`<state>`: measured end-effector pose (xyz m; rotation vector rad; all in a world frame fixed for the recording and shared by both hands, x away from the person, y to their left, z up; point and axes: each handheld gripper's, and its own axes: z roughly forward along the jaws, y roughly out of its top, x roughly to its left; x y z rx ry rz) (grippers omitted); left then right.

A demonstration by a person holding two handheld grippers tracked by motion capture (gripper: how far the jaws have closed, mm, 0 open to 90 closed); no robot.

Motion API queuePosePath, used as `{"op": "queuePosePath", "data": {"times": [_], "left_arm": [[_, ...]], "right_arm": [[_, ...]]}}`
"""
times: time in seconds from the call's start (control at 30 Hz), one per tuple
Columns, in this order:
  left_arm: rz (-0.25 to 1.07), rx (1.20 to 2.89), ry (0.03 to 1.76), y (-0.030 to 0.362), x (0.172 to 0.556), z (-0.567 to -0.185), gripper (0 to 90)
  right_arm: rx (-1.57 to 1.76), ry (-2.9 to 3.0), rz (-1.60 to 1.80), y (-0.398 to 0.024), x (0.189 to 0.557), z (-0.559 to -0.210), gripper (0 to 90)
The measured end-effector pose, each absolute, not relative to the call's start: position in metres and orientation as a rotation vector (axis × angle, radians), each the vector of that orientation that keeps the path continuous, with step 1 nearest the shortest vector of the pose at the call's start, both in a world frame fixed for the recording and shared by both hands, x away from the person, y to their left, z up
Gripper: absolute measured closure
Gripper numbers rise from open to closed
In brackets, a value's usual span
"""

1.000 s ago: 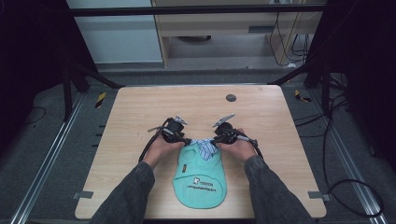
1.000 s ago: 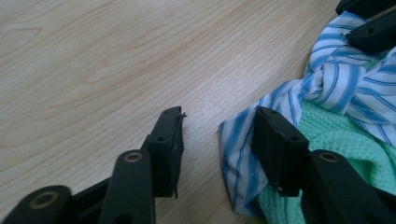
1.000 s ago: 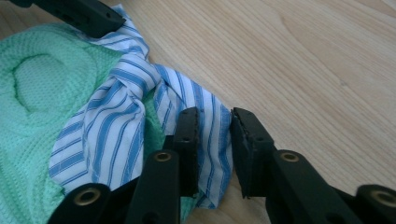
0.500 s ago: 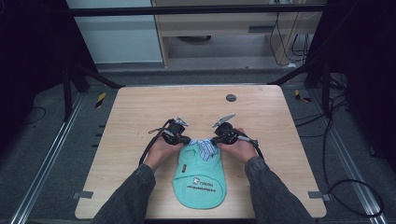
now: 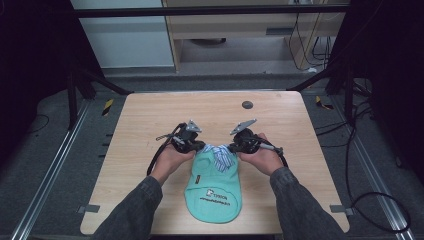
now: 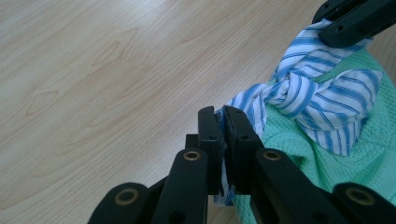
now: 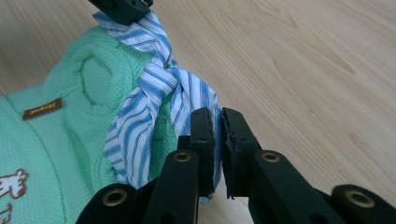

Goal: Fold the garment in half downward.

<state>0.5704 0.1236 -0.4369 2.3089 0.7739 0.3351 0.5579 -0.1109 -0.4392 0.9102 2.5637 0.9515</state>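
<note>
A mint-green knitted pet garment (image 5: 212, 187) lies flat on the wooden table (image 5: 150, 115), its collar end pointing away from the person. At that collar sits a blue-and-white striped cloth collar (image 5: 220, 154) tied in a knot (image 6: 285, 91) (image 7: 166, 74). My left gripper (image 5: 199, 146) is shut on the left end of the striped cloth (image 6: 243, 105). On the other side, my right gripper (image 5: 233, 146) is shut on the right end (image 7: 212, 116). Each gripper view also shows the other gripper's jaws at its top edge, clamped on the far end of the cloth.
A small dark round disc (image 5: 247, 104) lies on the table near its far edge. Bare wood stretches beyond and to both sides of the garment. Cables trail from both grippers. Beyond the table are a dark metal frame and a cabinet.
Both grippers have edged slightly apart, drawing the striped cloth ends outward. The garment stays where it was.
</note>
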Motion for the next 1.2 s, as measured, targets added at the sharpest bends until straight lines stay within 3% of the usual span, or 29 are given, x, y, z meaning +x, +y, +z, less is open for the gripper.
{"op": "queuePosePath", "data": {"times": [1.2], "left_arm": [[0.444,2.29,0.681,0.116,0.563,-0.376,86.4]], "right_arm": [[0.74,2.514,0.921,-0.12,0.55,-0.376,83.9]]}}
